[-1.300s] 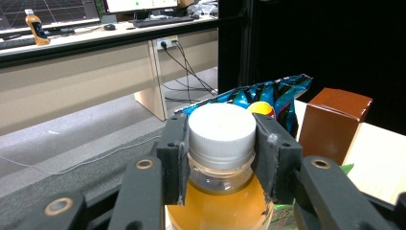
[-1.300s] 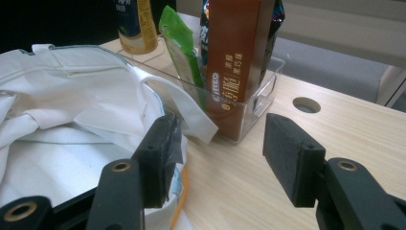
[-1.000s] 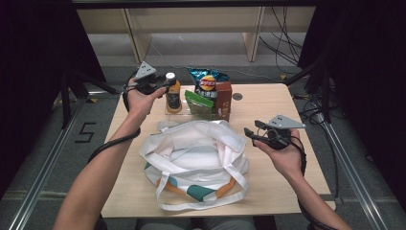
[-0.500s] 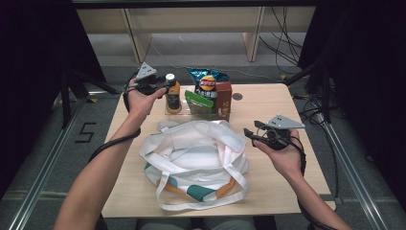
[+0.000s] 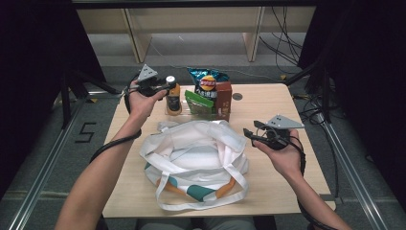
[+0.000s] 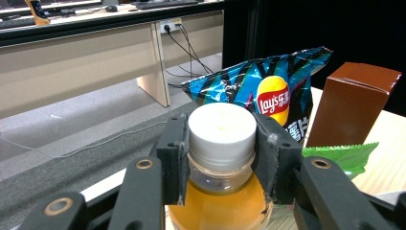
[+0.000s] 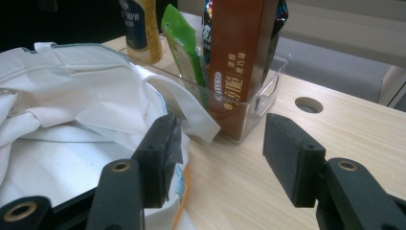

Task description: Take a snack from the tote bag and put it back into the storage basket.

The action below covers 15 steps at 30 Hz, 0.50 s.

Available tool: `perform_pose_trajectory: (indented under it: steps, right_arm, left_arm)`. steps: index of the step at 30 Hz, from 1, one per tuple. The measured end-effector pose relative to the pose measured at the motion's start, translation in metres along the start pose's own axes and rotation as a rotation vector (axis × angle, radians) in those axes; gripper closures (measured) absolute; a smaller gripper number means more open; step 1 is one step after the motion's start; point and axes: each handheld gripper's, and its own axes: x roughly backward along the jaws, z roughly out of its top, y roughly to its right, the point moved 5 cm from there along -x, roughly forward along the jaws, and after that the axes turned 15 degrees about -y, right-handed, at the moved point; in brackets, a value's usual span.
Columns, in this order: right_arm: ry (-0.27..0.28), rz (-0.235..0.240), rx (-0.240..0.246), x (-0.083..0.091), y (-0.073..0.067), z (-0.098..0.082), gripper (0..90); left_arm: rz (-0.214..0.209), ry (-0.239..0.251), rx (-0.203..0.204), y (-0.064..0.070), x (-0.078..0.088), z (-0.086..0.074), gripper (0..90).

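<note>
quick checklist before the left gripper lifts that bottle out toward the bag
1. Left gripper fingers on both sides of the bottle, just under its white cap: ok.
2. Bottle upright: ok.
3. Firm grip, no slip: cannot tell.
4. Lift path free of the chip bag and brown box beside it: ok, both stand apart from the bottle.
5. White tote bag mouth open to receive: ok, though the handles lie across it.
6. Right gripper empty, beside the tote: ok.
</note>
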Motion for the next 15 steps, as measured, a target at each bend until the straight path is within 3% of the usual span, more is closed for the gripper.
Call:
perform_pose_trajectory:
  steps: [1,3,4,10,12,15]
  right_arm:
    - [-0.012,0.009,-0.021,0.0007,-0.0020,-0.0008,46.7]
    - [0.017,-0.009,-0.016,-0.0002,-0.0003,0.0003,46.7]
    - [0.015,-0.008,0.002,-0.0006,0.0008,0.0003,46.7]
    - [-0.009,0.006,0.002,0.0003,-0.0002,-0.0007,46.7]
    - [0.012,-0.010,0.005,-0.0007,0.0002,0.0002,46.7]
    - [0.001,-0.007,0.010,-0.0003,0.0005,-0.0003,46.7]
  left_arm:
    - [0.002,0.000,-0.004,-0.0004,-0.0002,-0.0002,58.7]
    - [0.000,-0.003,0.001,-0.0002,-0.0008,-0.0010,58.7]
    - [0.000,-0.005,0.003,-0.0002,-0.0009,-0.0014,58.7]
    - [0.001,-0.006,0.004,-0.0011,-0.0022,-0.0038,58.7]
    - [0.001,-0.008,0.007,-0.0014,-0.0029,-0.0050,58.7]
    - [0.001,-0.012,0.008,-0.0018,-0.0037,-0.0064,58.7]
